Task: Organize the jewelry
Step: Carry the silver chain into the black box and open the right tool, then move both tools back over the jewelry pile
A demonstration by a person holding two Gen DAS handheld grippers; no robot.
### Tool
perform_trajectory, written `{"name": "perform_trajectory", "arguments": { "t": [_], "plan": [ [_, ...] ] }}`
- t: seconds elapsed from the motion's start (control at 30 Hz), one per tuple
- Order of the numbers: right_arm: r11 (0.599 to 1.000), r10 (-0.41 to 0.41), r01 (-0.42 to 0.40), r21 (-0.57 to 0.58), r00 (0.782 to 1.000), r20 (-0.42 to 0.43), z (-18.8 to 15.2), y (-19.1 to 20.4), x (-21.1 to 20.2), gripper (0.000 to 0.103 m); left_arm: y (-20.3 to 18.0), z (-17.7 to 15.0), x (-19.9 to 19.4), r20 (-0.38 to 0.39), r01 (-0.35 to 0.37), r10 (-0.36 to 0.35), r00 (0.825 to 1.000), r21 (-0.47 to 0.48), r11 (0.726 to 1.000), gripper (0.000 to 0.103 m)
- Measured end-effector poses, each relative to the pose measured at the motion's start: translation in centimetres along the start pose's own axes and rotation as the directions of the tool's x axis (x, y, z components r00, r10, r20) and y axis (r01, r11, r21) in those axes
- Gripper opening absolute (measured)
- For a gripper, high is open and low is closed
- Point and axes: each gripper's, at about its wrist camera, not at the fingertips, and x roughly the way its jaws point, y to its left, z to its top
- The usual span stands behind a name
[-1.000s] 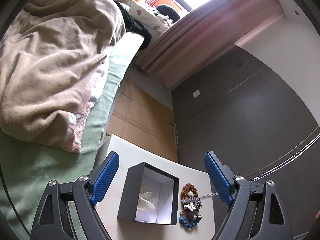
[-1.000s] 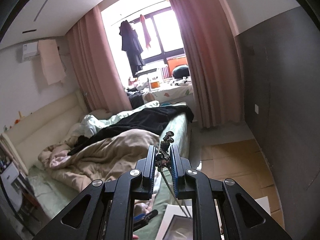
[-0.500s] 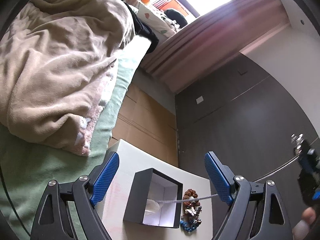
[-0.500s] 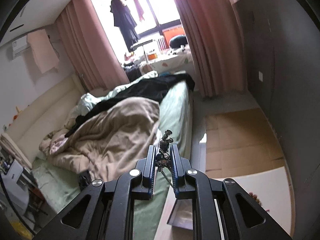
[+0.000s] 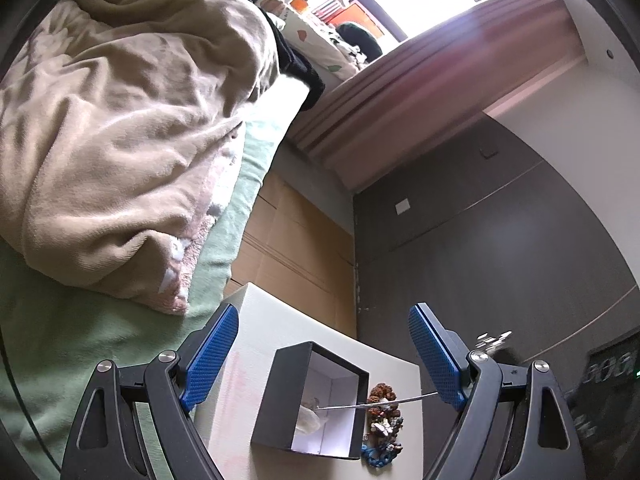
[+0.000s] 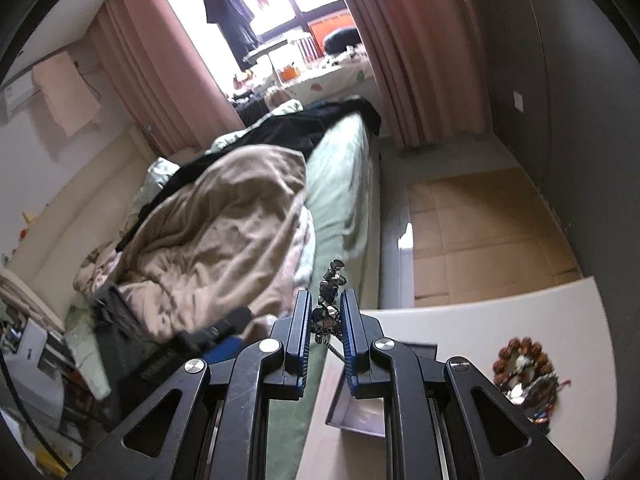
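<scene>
My right gripper (image 6: 326, 314) is shut on the clasp end of a silver chain necklace (image 6: 329, 300). The chain (image 5: 360, 403) hangs down into an open black box with a white inside (image 5: 312, 400) on the white table (image 5: 272, 320). The box also shows in the right wrist view (image 6: 360, 412), below the gripper. A pile of bead bracelets (image 5: 382, 420) lies on the table just right of the box; it also shows in the right wrist view (image 6: 524, 376). My left gripper (image 5: 324, 344) is open and empty, held above the box.
A bed with a beige blanket (image 5: 120, 120) and green sheet (image 5: 60, 340) lies left of the table. Cardboard-covered floor (image 5: 296, 240) and a dark grey wall (image 5: 480, 240) lie beyond. Pink curtains (image 6: 400, 60) hang at the window.
My right gripper has moved over the box with the necklace, and the chain's free end has gone down into the box. The left gripper stays open above the box.
</scene>
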Motion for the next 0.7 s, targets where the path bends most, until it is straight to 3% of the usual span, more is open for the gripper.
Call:
{"name": "perform_trajectory", "arguments": {
  "t": [0.4,0.53,0.57,0.63,0.7],
  "plan": [
    [0.993,-0.045,0.060,0.102,0.990,-0.136,-3.9,-4.4,6.7,0.016,0.2,0.1,0.0,0.000,-0.012,0.012,1.000,0.000,1.000,0.087],
    [0.992,-0.003,0.024,0.126,0.985,-0.171,-4.8,-5.1,7.5,0.018,0.0,0.0,0.1,-0.002,-0.016,0.016,1.000,0.005,1.000,0.087],
    [0.991,0.012,0.011,0.130,0.984,-0.179,-4.9,-5.1,7.6,0.022,-0.1,-0.1,0.1,-0.003,-0.019,0.019,1.000,0.010,1.000,0.087],
    [0.991,0.037,-0.013,0.136,0.984,-0.175,-4.9,-5.3,7.0,0.055,-0.3,-0.3,0.3,-0.007,-0.022,0.022,1.000,0.017,1.000,0.087],
    [0.991,0.032,-0.012,0.133,0.988,-0.149,-4.9,-5.5,6.1,0.068,-0.6,-0.5,0.5,-0.013,-0.026,0.026,1.000,0.025,0.999,0.087]
  ]
}}
